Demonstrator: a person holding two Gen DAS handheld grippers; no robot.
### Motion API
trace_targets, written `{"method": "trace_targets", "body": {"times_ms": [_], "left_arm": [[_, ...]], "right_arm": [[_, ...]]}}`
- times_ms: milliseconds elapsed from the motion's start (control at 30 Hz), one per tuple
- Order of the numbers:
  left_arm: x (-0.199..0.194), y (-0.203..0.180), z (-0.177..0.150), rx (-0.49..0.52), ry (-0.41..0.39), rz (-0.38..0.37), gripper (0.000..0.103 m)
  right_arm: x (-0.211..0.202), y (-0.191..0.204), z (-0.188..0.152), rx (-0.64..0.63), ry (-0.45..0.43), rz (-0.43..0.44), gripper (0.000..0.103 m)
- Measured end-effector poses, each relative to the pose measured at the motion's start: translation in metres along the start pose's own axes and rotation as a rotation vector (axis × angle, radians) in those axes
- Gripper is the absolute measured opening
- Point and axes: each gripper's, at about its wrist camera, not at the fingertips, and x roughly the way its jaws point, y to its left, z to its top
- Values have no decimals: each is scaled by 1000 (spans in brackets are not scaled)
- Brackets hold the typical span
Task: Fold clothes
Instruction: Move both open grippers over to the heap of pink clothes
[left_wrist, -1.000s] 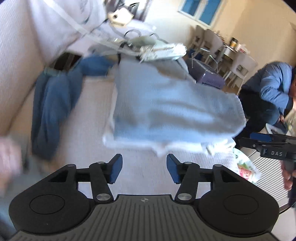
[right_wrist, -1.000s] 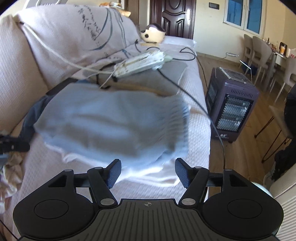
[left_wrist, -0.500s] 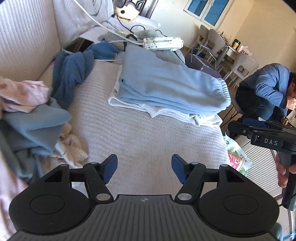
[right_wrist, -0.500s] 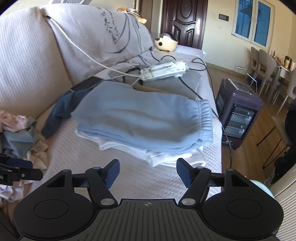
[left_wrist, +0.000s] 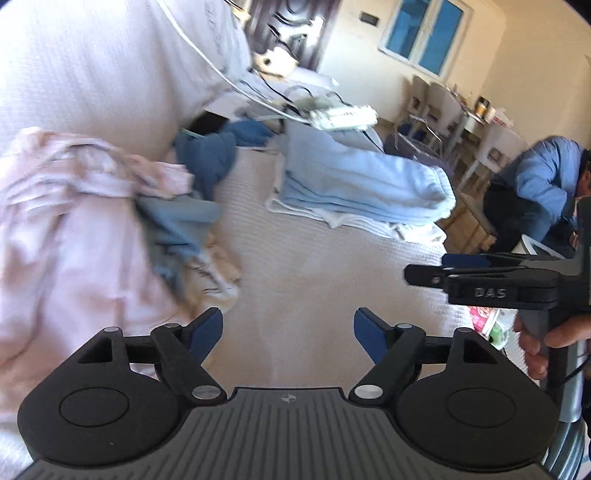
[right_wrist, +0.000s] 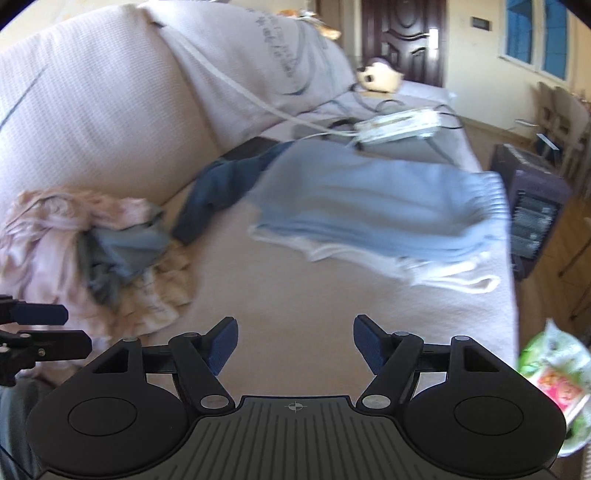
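Sofa seat (right_wrist: 303, 295) with laundry, seen along both tongs. Left tongs (left_wrist: 288, 332): jaws opening, blue pads well apart, nothing between them, held above the bare seat cover. Right tongs (right_wrist: 291, 341): jaws spread, nothing between them, also over bare cover; in the left view they enter from the right edge (left_wrist: 476, 273), gripped by a hand (left_wrist: 546, 343).

Folded stack: a light blue garment (right_wrist: 376, 206) lies folded flat on top of a folded white garment (right_wrist: 424, 273), whose edges show beneath it at the near side. The stack sits on the far right part of the seat, near the seat's front edge, well apart from both tongs.

Unfolded pile (right_wrist: 92, 251): pink, grey-blue and cream pieces heaped at the left of the seat against the backrest (right_wrist: 103, 110). The pink piece (left_wrist: 62, 236) fills the left side of the left view, just beside the left tongs' left finger; whether it touches cannot be told. A dark blue garment (right_wrist: 218, 188) lies loose between the pile and the stack, running up to the backrest.

Behind the stack: a white power strip (right_wrist: 399, 123) with cables on a grey cushion. Beside the sofa's right end: a dark heater (right_wrist: 532, 206) on the floor. Background, left view: a seated person in a blue top (left_wrist: 543, 184), chairs (left_wrist: 436, 107). Both views are motion-blurred.
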Motion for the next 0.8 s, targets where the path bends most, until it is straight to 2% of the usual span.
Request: {"method": "trace_targets", "body": {"times_ms": [200, 333, 433, 533, 667, 800], "left_arm": [[-51, 35, -13, -80, -124, 120, 76], [-83, 50, 4, -40, -242, 234, 76], [-92, 53, 19, 19, -291, 361, 75], [-88, 60, 31, 65, -300, 475, 73], [-74, 73, 44, 74, -276, 481, 66], [-50, 79, 48, 103, -231, 518, 66]], "right_arm": [[7, 46, -1, -88, -5, 86, 71], [10, 64, -5, -146, -23, 94, 71], [15, 67, -14, -140, -10, 113, 71], [22, 64, -23, -121, 24, 102, 71], [28, 56, -25, -75, 56, 84, 71], [32, 47, -26, -18, 64, 94, 71]]}}
